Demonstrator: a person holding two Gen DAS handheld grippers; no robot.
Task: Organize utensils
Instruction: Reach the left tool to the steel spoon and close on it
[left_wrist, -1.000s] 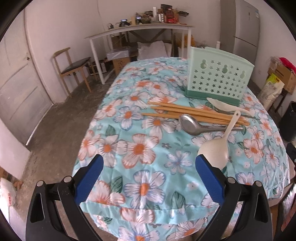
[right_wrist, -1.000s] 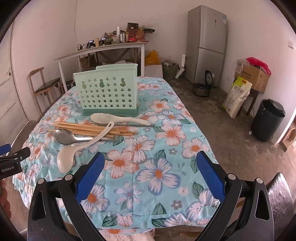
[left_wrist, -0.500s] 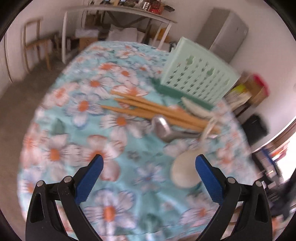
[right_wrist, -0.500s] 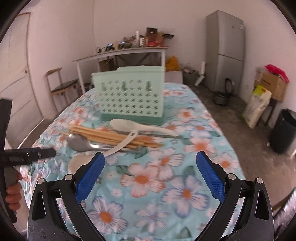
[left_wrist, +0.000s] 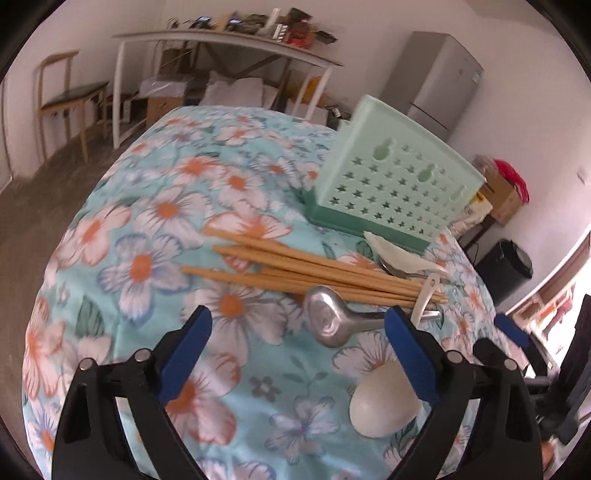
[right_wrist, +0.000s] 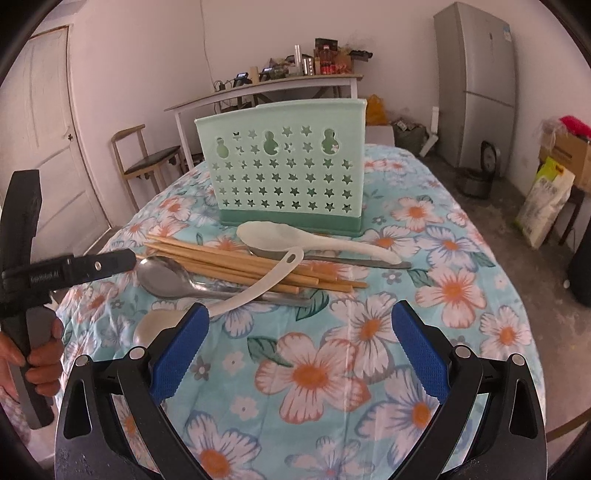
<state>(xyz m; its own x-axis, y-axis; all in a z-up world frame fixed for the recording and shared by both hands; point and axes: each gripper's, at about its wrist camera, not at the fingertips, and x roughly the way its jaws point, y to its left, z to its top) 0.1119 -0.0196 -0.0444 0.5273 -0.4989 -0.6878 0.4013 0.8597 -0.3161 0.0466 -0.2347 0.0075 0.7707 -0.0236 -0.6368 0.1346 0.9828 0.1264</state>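
A mint-green utensil holder (left_wrist: 391, 188) (right_wrist: 284, 173) stands upright on the floral tablecloth (left_wrist: 147, 266). In front of it lie several wooden chopsticks (left_wrist: 295, 266) (right_wrist: 236, 262), a metal spoon (left_wrist: 328, 321) (right_wrist: 166, 277), a white ladle (left_wrist: 384, 410) (right_wrist: 258, 288) and a white rice spoon (right_wrist: 288, 236). My left gripper (left_wrist: 297, 315) hovers just short of the metal spoon's bowl. Its jaws are closing, with nothing between them. My right gripper (right_wrist: 300, 312) is open over bare cloth, near the ladle's handle. In the right wrist view a hand (right_wrist: 40, 365) holds the left gripper at the left edge.
A second metal utensil (right_wrist: 351, 260) lies under the rice spoon. Off the table are a wooden chair (right_wrist: 144, 158), a white side table (right_wrist: 266, 88) loaded with clutter, a grey fridge (right_wrist: 476, 74), a black bin (left_wrist: 506, 266) and boxes (right_wrist: 565, 155).
Both grippers have come closer to the utensil pile and tipped downward. The left view has swung right toward the spoons, and the ladle's bowl now lies under its right finger.
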